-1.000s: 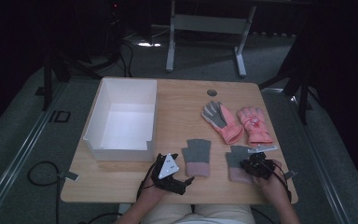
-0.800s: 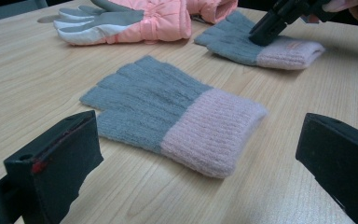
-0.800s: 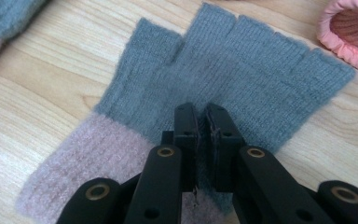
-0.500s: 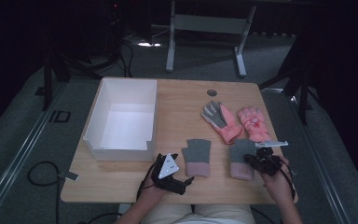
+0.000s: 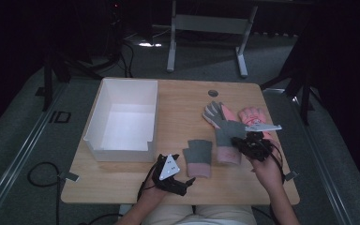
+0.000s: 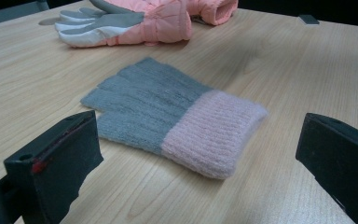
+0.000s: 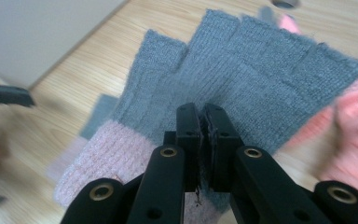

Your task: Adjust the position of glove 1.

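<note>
At the left of the counter (image 5: pixel 122 185) sits an open white box (image 5: pixel 124 119), seemingly empty; near its front corner the left hand-held gripper (image 5: pixel 183 183) rests low, jaws spread wide with nothing between them, facing a grey knit glove with a pink cuff (image 6: pixel 177 114) that lies flat just ahead of it; to the right, the right hand-held gripper (image 5: pixel 238 140) is clamped tight on the matching grey glove (image 7: pixel 242 88), pinching a fold of its knit and holding it up off the wood; beyond, at the far right, a pair of padded pink gloves (image 5: pixel 251 117) lies with grey palms showing. The risk I see is in that narrow pinch; only a little yarn sits between the pads, so a quick swing toward the box could let the glove slip free, or its hanging cuff could drag across the pink gloves and shift them; the knit is floppy and could also snag on the box rim.
</note>
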`<state>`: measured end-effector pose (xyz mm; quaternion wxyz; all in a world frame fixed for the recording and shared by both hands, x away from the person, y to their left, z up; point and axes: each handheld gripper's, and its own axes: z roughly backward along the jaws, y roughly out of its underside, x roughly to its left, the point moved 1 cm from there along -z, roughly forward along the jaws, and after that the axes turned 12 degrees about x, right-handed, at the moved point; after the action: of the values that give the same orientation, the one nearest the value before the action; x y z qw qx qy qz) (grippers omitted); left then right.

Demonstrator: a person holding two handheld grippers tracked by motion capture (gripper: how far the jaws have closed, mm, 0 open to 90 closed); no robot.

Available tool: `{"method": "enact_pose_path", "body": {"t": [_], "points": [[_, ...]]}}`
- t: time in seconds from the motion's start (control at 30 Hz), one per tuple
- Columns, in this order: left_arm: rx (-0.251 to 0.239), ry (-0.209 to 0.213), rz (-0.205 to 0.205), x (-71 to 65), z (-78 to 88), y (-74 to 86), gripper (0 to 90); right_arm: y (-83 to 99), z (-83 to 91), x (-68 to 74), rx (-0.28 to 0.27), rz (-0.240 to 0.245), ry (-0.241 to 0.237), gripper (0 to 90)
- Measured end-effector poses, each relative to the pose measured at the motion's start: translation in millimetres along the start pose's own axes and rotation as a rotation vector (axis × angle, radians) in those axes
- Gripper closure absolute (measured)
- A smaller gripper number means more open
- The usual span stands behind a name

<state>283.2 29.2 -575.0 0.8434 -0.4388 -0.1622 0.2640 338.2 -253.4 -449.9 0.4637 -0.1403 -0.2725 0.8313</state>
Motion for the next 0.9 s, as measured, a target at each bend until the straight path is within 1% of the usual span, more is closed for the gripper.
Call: {"method": "enact_pose_path", "body": {"t": [0.13,0.2,0.23,0.27,0.3,0.33,0.4,0.43,0.5,0.63,0.77,0.9], "points": [[-0.011,0.002,-0.005,-0.8,0.7,0.3,0.0,-11.7,-10.6,18.0,-0.010,0.027,-0.025,85.6],[-0.013,0.012,-0.005,-0.8,0.7,0.3,0.0,-14.6,-17.7,25.9,-0.004,0.036,-0.031,85.5],[-0.014,0.012,-0.003,-1.1,0.7,0.4,0.0,-15.7,-21.9,29.0,0.001,0.039,-0.032,85.6],[-0.014,0.012,-0.003,-1.1,0.7,0.4,0.0,-15.7,-21.9,29.0,0.001,0.039,-0.032,85.6],[-0.013,0.014,-0.004,-1.0,0.7,0.4,0.0,-16.8,-26.4,32.1,0.012,0.042,-0.039,85.6],[-0.012,0.012,-0.002,-0.9,0.7,0.4,0.0,-18.6,-35.5,38.5,0.030,0.048,-0.050,85.5],[-0.012,0.012,-0.002,-0.7,0.7,0.4,0.0,-19.7,-43.3,43.7,0.046,0.059,-0.056,85.6],[-0.012,0.011,-0.002,-0.8,0.6,0.3,0.0,-20.3,-48.5,46.4,0.056,0.065,-0.068,85.5],[-0.012,0.011,-0.004,-1.0,0.6,0.4,0.0,-20.3,-56.7,49.6,0.066,0.073,-0.076,85.5],[-0.013,0.011,-0.009,-1.1,0.9,0.4,0.0,-17.2,-71.2,53.1,0.112,0.083,-0.084,85.5],[-0.011,0.013,-0.009,-1.1,0.8,0.3,0.0,-12.1,-80.9,56.7,0.139,0.069,-0.101,85.5],[-0.009,0.012,-0.014,-1.7,0.5,0.2,0.0,-7.5,-89.4,60.4,0.160,0.075,-0.105,85.4]]}}
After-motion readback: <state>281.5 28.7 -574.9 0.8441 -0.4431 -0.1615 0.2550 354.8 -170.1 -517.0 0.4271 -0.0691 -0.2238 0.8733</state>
